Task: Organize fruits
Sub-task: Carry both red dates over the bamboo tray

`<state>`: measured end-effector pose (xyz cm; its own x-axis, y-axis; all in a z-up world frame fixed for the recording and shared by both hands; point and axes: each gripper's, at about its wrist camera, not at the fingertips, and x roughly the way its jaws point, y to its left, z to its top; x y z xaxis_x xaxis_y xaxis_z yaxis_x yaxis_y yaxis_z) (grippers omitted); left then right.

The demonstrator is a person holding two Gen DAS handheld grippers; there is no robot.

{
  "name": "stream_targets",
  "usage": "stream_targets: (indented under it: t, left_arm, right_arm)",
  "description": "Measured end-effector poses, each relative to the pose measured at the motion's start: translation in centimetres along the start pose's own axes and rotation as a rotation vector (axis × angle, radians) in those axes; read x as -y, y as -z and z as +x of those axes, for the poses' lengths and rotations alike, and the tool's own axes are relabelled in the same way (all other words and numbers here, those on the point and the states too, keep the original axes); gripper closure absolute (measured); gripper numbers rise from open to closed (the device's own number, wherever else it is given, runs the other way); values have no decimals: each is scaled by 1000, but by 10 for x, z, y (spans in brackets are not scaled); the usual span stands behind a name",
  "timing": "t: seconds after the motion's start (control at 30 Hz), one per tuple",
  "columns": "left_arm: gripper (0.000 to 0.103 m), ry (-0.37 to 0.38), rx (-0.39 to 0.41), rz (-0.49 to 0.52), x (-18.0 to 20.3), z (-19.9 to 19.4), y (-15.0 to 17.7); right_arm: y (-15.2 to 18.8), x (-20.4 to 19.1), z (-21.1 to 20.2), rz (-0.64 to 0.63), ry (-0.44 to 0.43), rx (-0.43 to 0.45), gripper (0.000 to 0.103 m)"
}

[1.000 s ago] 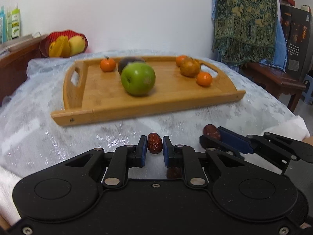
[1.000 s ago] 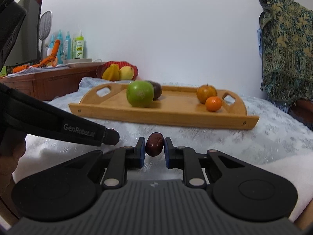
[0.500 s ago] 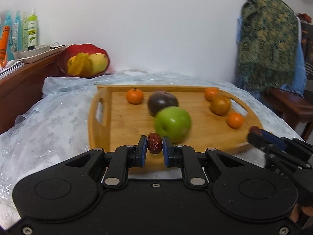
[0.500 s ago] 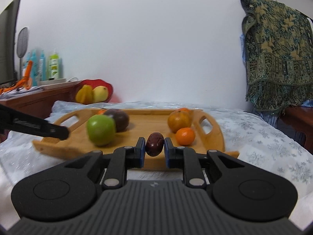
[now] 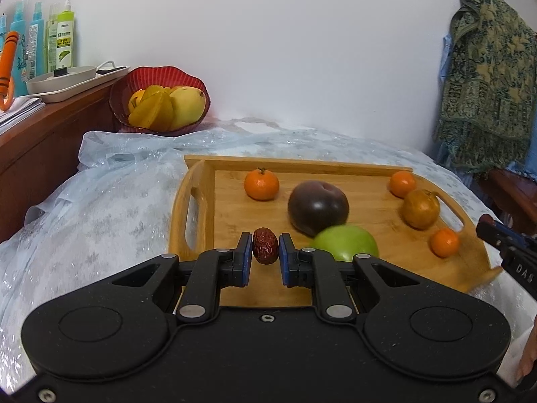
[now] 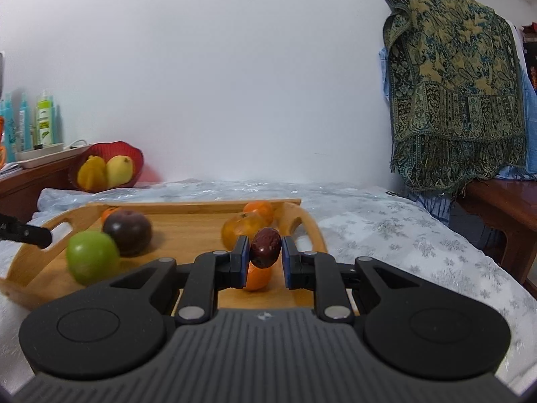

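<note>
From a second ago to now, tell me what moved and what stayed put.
Both grippers carried their fruit from over the tablecloth to over the bamboo tray. The left gripper stays shut on its wrinkled red date, the right gripper on its dark red date. Nothing was released; the tray's fruit kept its arrangement.

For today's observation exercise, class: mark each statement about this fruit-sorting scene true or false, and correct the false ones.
1. Each gripper holds a red date. True: the left gripper and the right gripper each pinch one.
2. The wooden tray is empty. False: it holds several fruits.
3. The green apple sits beside the dark plum. True.
4. The red bowl holds oranges. False: it holds yellow fruit.
</note>
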<state>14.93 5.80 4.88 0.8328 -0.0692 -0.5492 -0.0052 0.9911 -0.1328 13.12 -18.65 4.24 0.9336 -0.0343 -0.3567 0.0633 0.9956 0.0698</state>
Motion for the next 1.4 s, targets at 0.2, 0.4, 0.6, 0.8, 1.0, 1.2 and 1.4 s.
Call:
stream_targets:
  t: [0.2,0.4,0.6,0.8,1.0,1.2,1.4]
  left_arm:
    - [87,-10,-15,6,-2,19,-12]
    - [87,-14,-35,-13,-6,37,-22]
    - [87,-23,-59,-36,-10,55,-29]
    - [87,-20,-71,-34,-8,63,-30]
    - [87,-23,-79,-40,-7,68,-29]
    - [87,-21,-88,-33,-5,71,-28]
    - [87,-22,-93,-34,-5,73,-27]
  right_arm:
    - [-9,13,28,10,-25,-66,79]
    - [-12,18,50,25,-61,-119,79]
    - [-13,17,67,6,-60,-154,79]
    - [-13,18,73,20,-60,-182,79]
    - [-14,20,77,34,-51,-201,78]
    - [-13,23,80,52,-55,-217,77]
    - [-13,24,81,70,-59,-221,75]
